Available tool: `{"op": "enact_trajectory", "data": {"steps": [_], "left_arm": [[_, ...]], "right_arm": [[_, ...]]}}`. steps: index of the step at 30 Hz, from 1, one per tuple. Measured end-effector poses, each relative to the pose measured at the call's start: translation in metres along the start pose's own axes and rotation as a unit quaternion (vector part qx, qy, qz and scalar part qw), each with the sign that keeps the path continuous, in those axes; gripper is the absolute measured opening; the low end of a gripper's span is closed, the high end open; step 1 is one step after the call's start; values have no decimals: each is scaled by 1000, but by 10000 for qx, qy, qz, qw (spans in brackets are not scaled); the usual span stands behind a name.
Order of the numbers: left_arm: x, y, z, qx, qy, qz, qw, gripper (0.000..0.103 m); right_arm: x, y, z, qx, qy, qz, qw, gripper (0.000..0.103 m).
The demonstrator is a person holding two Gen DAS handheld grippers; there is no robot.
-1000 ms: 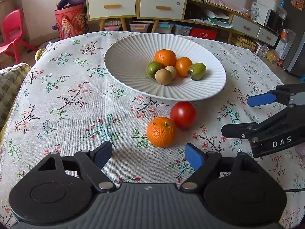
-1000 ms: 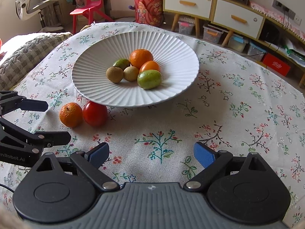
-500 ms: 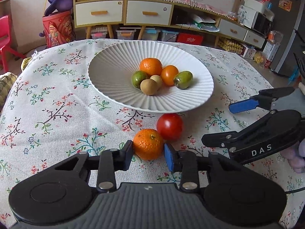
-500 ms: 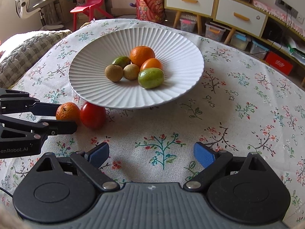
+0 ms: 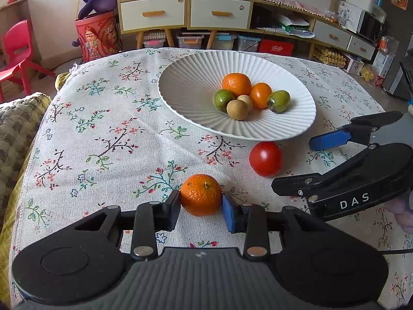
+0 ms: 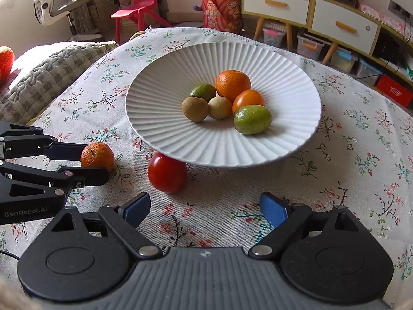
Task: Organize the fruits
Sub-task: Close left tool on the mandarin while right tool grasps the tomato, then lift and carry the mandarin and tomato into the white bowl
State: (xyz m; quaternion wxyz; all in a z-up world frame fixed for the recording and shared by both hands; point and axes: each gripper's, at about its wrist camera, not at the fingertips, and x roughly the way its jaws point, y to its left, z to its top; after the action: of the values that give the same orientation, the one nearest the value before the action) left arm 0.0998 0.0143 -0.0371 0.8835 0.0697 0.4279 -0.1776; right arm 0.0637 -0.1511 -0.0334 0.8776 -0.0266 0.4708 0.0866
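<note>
The left gripper [image 5: 200, 208] is clamped on the mandarin [image 5: 201, 194], on the tablecloth [image 5: 103, 134] near the white plate [image 5: 191, 82]. The right gripper [image 6: 205, 209] is spread apart, just before the tomato [image 6: 167, 172]

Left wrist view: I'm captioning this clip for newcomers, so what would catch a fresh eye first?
Probably the orange on the flowered tablecloth, pinched between the fingers of the left gripper. Beyond it lies a red tomato at the rim of the white ribbed plate, which holds six small fruits. The right gripper enters from the right, open.
</note>
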Motion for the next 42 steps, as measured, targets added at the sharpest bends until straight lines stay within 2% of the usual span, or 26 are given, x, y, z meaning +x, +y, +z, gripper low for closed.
{"op": "enact_trajectory", "data": {"steps": [7,15,24,42], "left_arm": [[-5,7,-3,-46,23,33,10000,20],[-7,9,-5,-49,24,28,10000,20],[-10,10,-6,-58,15,21,10000,20],[-20,3,-3,-10,-49,20,10000,19]], "right_arm": [[1,8,2,-20,-79,125,9999,74],[0,16,5,-91,-136,272,9995,47],[-2,20,7,-114,-191,273,9994,31],[-15,21,0,-145,-165,445,9988,30]]}}
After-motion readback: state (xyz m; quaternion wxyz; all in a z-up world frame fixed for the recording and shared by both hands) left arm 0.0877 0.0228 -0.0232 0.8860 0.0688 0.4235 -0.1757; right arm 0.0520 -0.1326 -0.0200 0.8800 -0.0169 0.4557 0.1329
